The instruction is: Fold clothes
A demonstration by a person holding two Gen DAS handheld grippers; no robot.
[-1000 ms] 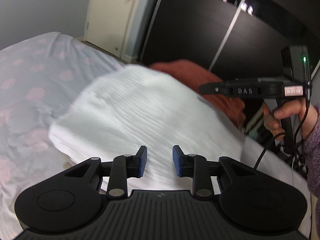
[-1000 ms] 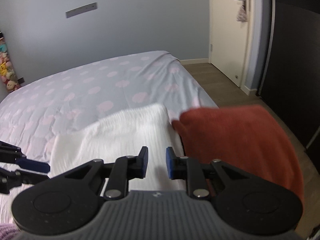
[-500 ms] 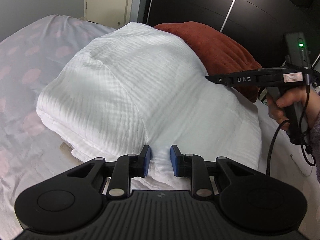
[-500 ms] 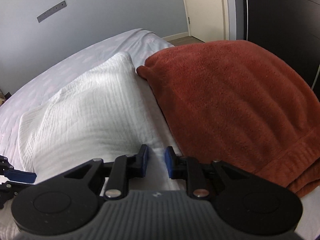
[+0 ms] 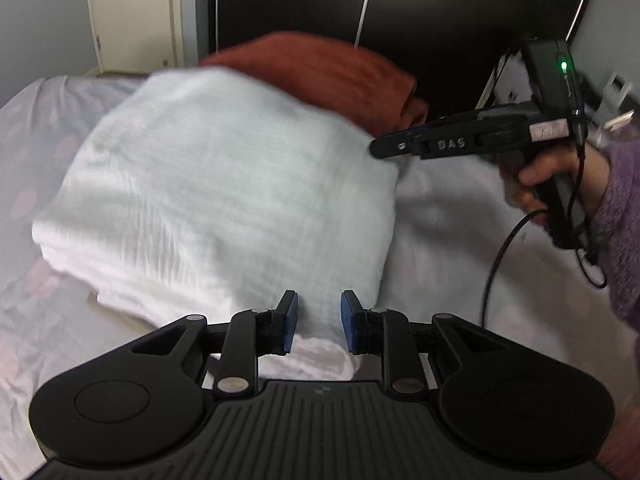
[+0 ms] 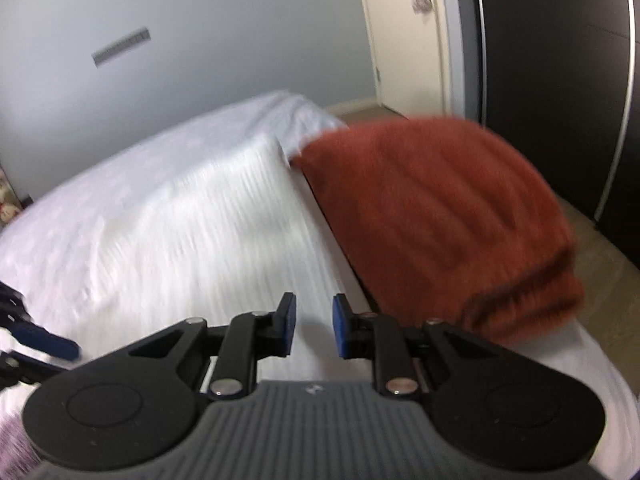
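A folded white ribbed cloth (image 5: pixel 224 200) lies on the bed, and a folded rust-red garment (image 5: pixel 320 68) sits right behind it at the bed's edge. My left gripper (image 5: pixel 318 320) hovers over the white cloth's near edge, jaws a narrow gap apart, with cloth showing below them and nothing pinched. My right gripper (image 5: pixel 376 148), held by a hand (image 5: pixel 532 176), points at the cloth's right far corner. In the right wrist view the right gripper (image 6: pixel 314 320) stands slightly open over the seam between the white cloth (image 6: pixel 180 232) and the rust-red garment (image 6: pixel 440 220). The left gripper (image 6: pixel 36 354) shows at the left edge.
The bed has a pale sheet with pink spots (image 5: pixel 40 140). A dark wardrobe (image 5: pixel 440 8) and a cream door (image 6: pixel 404 40) stand beyond the bed's edge, with floor (image 6: pixel 600 248) below them. A black cable (image 5: pixel 496 256) hangs from the right gripper, beside a purple sleeve (image 5: pixel 624 220).
Both grippers have come down and in toward the folded pile. The left jaws narrowed a little early on. The right gripper swung from the open bed to the line between the two folded pieces.
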